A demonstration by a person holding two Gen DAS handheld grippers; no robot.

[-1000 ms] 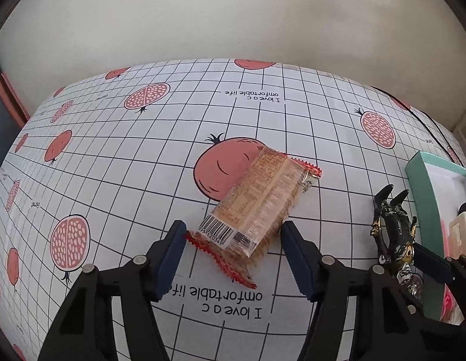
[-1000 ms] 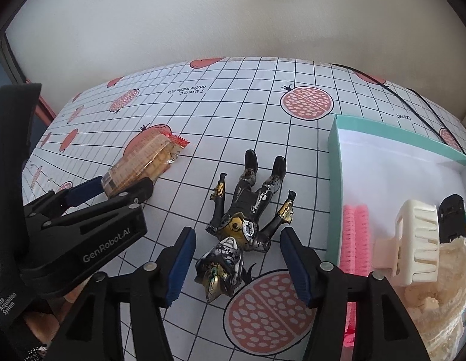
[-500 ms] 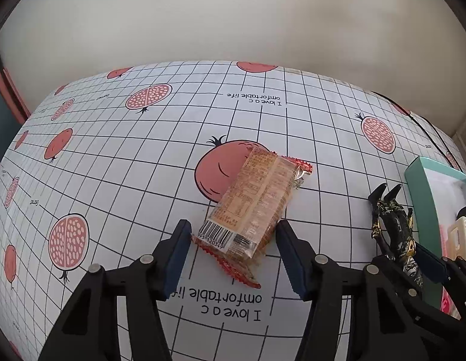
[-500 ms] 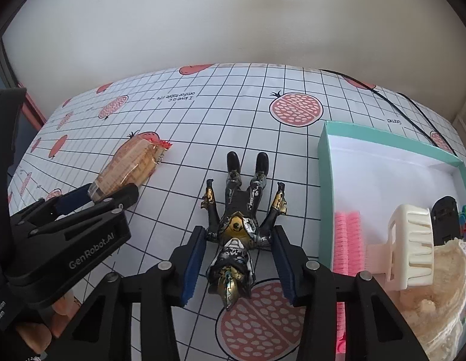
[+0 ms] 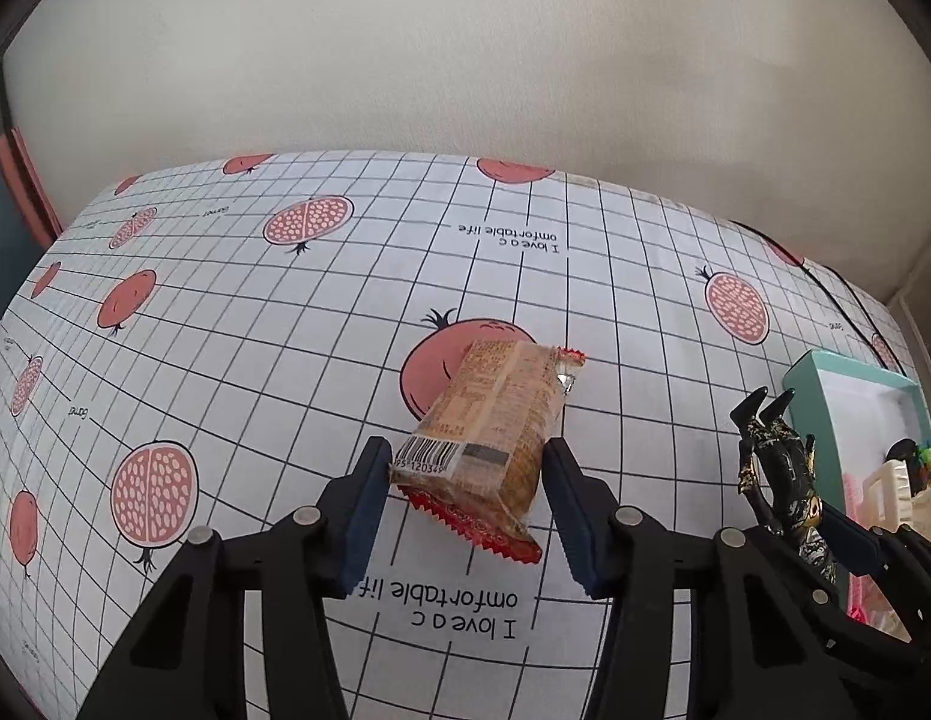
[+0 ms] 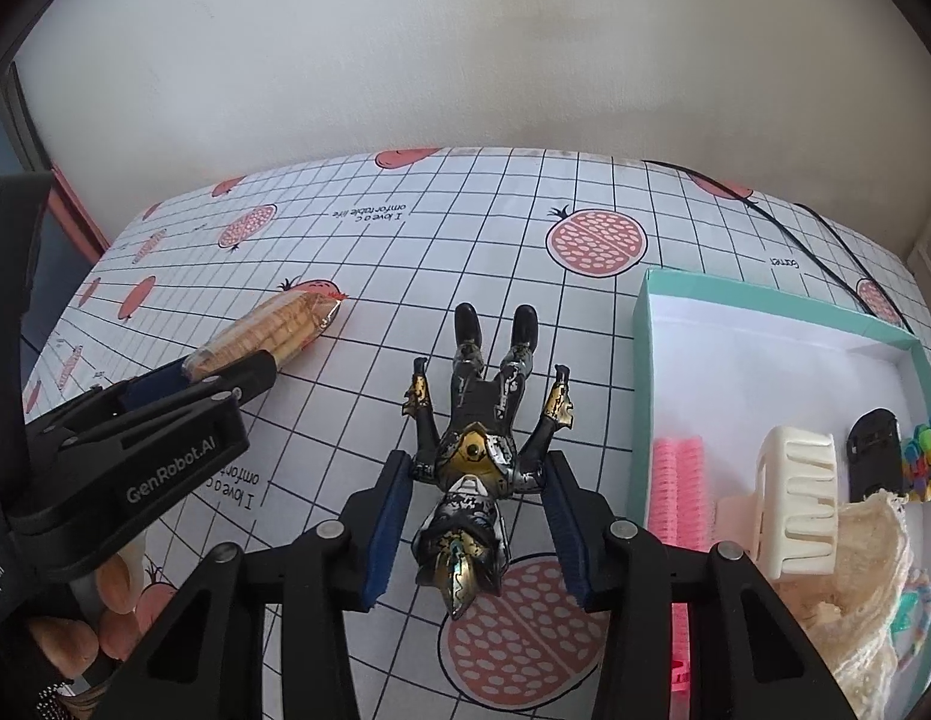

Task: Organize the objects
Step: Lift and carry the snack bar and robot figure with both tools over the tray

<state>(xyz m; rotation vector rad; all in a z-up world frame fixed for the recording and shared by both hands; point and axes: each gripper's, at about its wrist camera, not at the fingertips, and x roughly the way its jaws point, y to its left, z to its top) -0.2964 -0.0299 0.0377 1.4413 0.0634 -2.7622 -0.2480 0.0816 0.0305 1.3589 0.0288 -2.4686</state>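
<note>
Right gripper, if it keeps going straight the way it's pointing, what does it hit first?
Probably the toy figure: it lies between the right gripper's open fingers, head nearest. Beyond its boots there is only tablecloth, though depth is unclear.

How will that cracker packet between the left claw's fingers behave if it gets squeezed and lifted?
The cracker packet looks light for its size. Its clear wrapper is glossy, so it may slip, and the crimped red end would probably flop. The stacked crackers seen from the right wrist seem brittle; a hard squeeze from the left gripper could crack them.
</note>
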